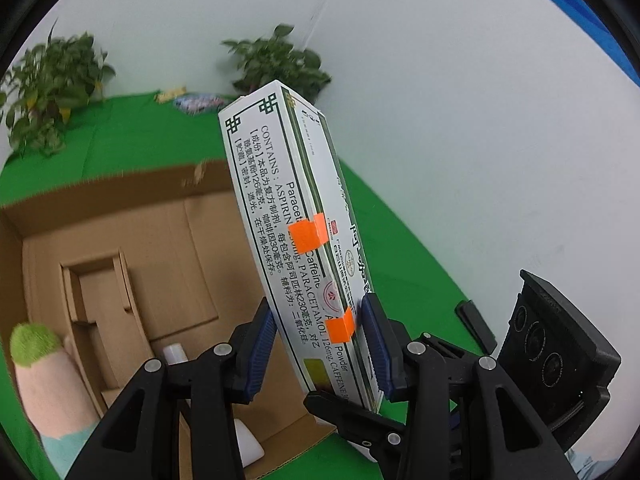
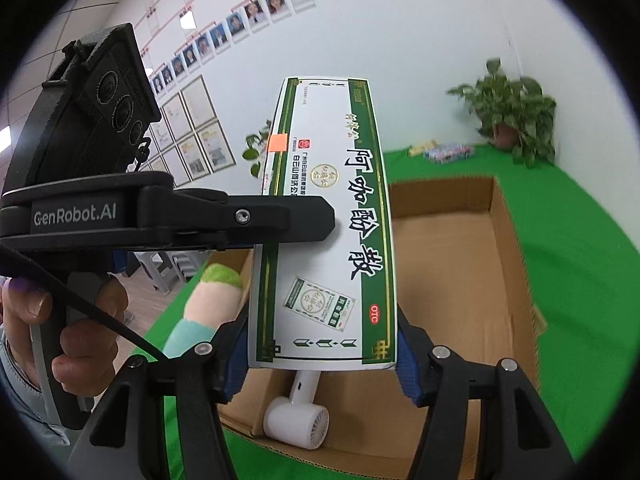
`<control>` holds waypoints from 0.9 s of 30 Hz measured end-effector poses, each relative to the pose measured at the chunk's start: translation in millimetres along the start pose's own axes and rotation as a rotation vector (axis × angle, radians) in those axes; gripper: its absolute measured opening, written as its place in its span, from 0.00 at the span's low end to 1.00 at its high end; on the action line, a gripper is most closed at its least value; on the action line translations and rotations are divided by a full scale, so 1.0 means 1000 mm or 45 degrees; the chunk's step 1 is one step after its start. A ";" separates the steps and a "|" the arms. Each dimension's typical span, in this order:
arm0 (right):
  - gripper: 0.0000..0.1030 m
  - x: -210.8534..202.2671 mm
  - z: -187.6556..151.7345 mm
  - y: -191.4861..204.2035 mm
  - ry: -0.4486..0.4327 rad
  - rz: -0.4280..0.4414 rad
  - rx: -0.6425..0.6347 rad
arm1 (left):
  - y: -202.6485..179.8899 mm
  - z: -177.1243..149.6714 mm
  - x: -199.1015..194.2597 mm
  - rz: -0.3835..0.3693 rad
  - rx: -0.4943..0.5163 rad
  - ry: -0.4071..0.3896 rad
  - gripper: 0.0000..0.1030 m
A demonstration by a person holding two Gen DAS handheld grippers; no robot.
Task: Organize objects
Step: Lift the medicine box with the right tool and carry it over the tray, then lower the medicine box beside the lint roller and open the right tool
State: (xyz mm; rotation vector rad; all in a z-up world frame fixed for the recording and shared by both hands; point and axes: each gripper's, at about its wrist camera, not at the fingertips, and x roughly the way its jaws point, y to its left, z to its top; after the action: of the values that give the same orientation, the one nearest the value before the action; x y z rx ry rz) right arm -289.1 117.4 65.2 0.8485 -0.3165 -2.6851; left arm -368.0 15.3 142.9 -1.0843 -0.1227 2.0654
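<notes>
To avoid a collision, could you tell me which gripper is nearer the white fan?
Right. The right gripper holds the medicine box by its lower end, just above the white fan; the left gripper clamps the box higher up, farther away.

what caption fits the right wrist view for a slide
Both grippers, right gripper and left gripper, clamp a medicine box above a cardboard box holding a white handheld fan.

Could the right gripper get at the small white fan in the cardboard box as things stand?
Probably not. The right gripper is shut on the medicine box, which the left gripper also clamps. The white fan lies directly below in the cardboard box, but the gripper is occupied.
</notes>
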 end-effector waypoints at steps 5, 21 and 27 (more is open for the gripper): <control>0.57 0.028 -0.039 -0.019 0.138 0.009 0.107 | 0.033 -0.035 0.056 -0.004 -0.087 0.151 0.40; 0.57 0.066 -0.090 -0.034 0.431 -0.122 0.166 | 0.067 -0.071 0.113 0.018 -0.244 0.349 0.45; 0.57 0.067 -0.090 -0.033 0.500 -0.146 0.131 | 0.063 -0.068 0.108 0.067 -0.263 0.375 0.44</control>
State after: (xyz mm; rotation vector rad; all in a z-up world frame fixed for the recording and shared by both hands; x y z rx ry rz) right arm -295.2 114.1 -51.6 1.4342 -0.3213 -2.5408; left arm -391.3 27.7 2.6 -1.5211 -0.1638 1.9449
